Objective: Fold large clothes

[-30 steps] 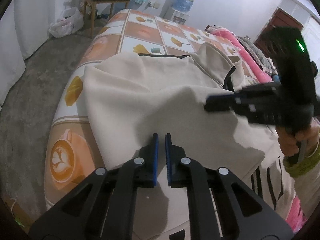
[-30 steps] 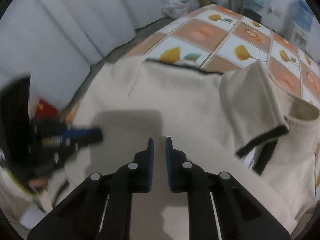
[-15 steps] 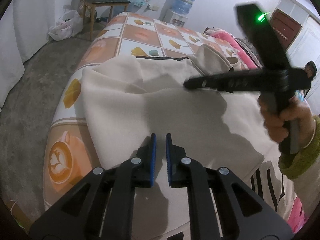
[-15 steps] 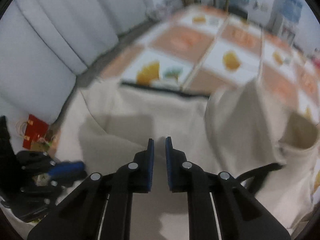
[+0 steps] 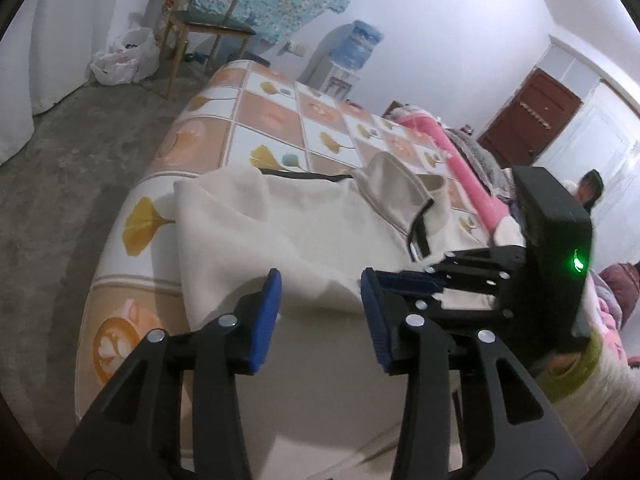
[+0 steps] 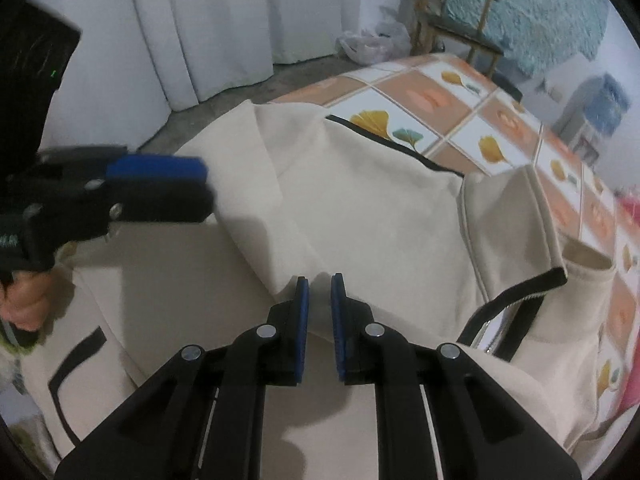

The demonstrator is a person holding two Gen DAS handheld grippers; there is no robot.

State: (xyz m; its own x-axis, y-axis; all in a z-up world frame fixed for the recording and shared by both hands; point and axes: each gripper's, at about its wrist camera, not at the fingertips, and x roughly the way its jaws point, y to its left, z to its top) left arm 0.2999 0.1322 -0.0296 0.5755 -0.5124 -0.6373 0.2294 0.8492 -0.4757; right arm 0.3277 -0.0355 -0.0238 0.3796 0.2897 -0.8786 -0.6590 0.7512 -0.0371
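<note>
A cream jacket (image 5: 320,232) with black zip trim lies spread on the bed, its collar (image 6: 584,264) toward the far right. My left gripper (image 5: 320,292) hovers low over the jacket's near fold, and its jaws are opening. Cloth shows behind the gap, but the blue pads (image 5: 268,300) press on nothing. My right gripper (image 6: 320,292) points down at the same fold edge with its pads nearly together and nothing seen held. Each gripper shows in the other's view: the right gripper (image 5: 400,280) just right of the left one, the left gripper (image 6: 200,188) at the left.
The bed (image 5: 264,120) has a tile-patterned sheet, with a pink blanket (image 5: 460,164) along its far side. On the concrete floor (image 5: 80,152) are a wooden chair (image 5: 212,28) and a white plastic bag (image 5: 124,60). White curtains (image 6: 200,20) hang at the left.
My left gripper's jaws have parted from nearly shut to open. My right gripper swung up over the jacket, then dropped low beside the left gripper. The jacket's near part now lies folded over.
</note>
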